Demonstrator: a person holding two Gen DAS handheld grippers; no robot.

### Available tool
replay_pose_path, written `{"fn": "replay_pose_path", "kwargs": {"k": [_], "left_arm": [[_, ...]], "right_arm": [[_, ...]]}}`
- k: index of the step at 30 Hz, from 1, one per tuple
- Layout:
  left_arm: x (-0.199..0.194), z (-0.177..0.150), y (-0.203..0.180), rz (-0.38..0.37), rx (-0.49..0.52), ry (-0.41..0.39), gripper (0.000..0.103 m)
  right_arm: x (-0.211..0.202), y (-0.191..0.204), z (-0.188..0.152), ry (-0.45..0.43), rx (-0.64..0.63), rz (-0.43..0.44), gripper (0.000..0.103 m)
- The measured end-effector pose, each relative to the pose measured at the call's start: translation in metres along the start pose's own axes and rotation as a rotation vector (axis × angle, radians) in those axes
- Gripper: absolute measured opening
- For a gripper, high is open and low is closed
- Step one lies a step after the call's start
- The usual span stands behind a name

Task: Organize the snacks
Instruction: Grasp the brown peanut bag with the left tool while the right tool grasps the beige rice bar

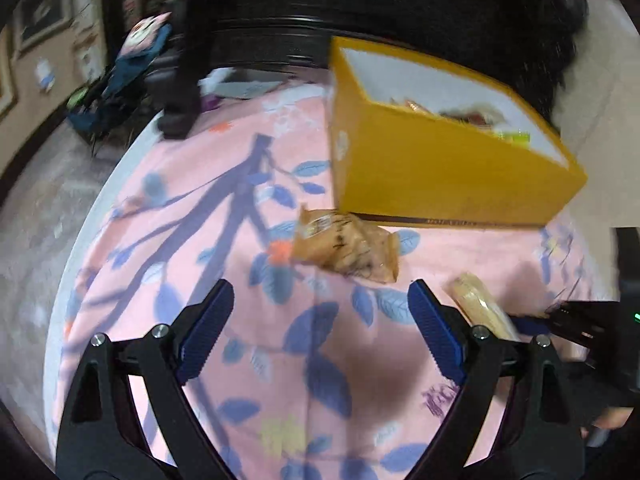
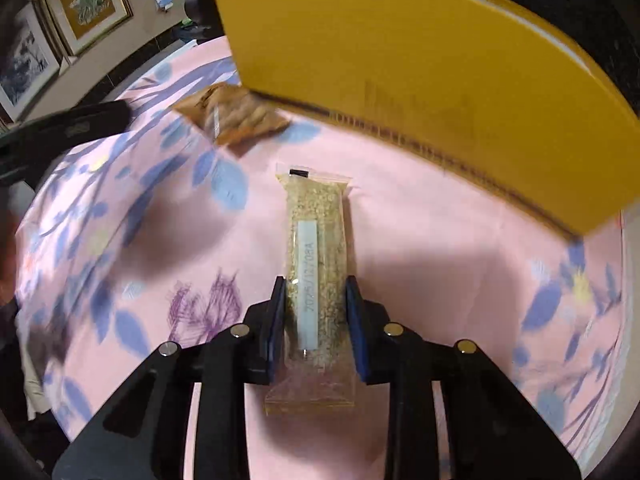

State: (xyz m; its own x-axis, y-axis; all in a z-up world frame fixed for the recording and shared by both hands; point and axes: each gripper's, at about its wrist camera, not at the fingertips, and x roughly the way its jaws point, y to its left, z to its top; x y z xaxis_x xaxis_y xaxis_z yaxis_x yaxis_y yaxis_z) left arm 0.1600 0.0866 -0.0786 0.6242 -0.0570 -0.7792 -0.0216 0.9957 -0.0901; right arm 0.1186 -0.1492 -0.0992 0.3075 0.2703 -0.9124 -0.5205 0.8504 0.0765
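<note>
A long clear-wrapped grain bar (image 2: 316,264) lies on the pink floral cloth (image 2: 420,264), and my right gripper (image 2: 316,292) is shut on its near half, both blue pads against its sides. In the left wrist view the same bar (image 1: 482,306) shows at the right, beside the right gripper's black frame (image 1: 588,326). My left gripper (image 1: 322,298) hangs open over bare cloth (image 1: 224,232). A brown snack packet (image 1: 346,246) lies just beyond it, against the yellow box (image 1: 440,172). That packet (image 2: 232,114) also shows in the right wrist view. Several snacks sit inside the box.
The yellow box (image 2: 420,64) stands tall right behind the grain bar. A black stand (image 1: 180,80) rises at the table's far left. Beyond the table edge are a grey floor (image 1: 44,200), a blue bag (image 1: 120,76) and framed pictures (image 2: 86,4) on the wall.
</note>
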Motion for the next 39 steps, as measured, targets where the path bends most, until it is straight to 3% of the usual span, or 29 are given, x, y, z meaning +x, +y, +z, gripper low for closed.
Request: {"fn": "replay_pose_path", "kwargs": {"k": [3, 6, 11, 22, 29, 32, 39], "left_arm": [[0.024, 0.013, -0.018, 0.025, 0.123, 0.007, 0.092], [0.049, 0.024, -0.029, 0.006, 0.202, 0.063, 0.094], [0.080, 0.030, -0.035, 0.043, 0.244, 0.102, 0.094], [0.097, 0.020, -0.029, -0.008, 0.149, 0.067, 0.092], [0.089, 0.016, -0.032, -0.007, 0.116, 0.011, 0.070], [0.083, 0.014, -0.025, -0.034, 0.074, -0.009, 0.066], [0.044, -0.011, -0.023, -0.101, 0.030, -0.036, 0.063]], "right_arm": [[-0.007, -0.011, -0.014, -0.012, 0.056, 0.037, 0.030], [-0.010, -0.014, -0.019, -0.020, 0.096, 0.064, 0.029], [-0.011, -0.013, -0.017, -0.027, 0.088, 0.052, 0.029], [-0.014, -0.028, -0.010, -0.032, 0.128, 0.067, 0.030], [-0.004, -0.013, -0.003, -0.066, 0.098, -0.020, 0.031], [-0.001, -0.003, -0.004, -0.088, 0.081, -0.077, 0.029], [-0.020, 0.004, -0.017, -0.103, 0.133, -0.073, 0.029]]}}
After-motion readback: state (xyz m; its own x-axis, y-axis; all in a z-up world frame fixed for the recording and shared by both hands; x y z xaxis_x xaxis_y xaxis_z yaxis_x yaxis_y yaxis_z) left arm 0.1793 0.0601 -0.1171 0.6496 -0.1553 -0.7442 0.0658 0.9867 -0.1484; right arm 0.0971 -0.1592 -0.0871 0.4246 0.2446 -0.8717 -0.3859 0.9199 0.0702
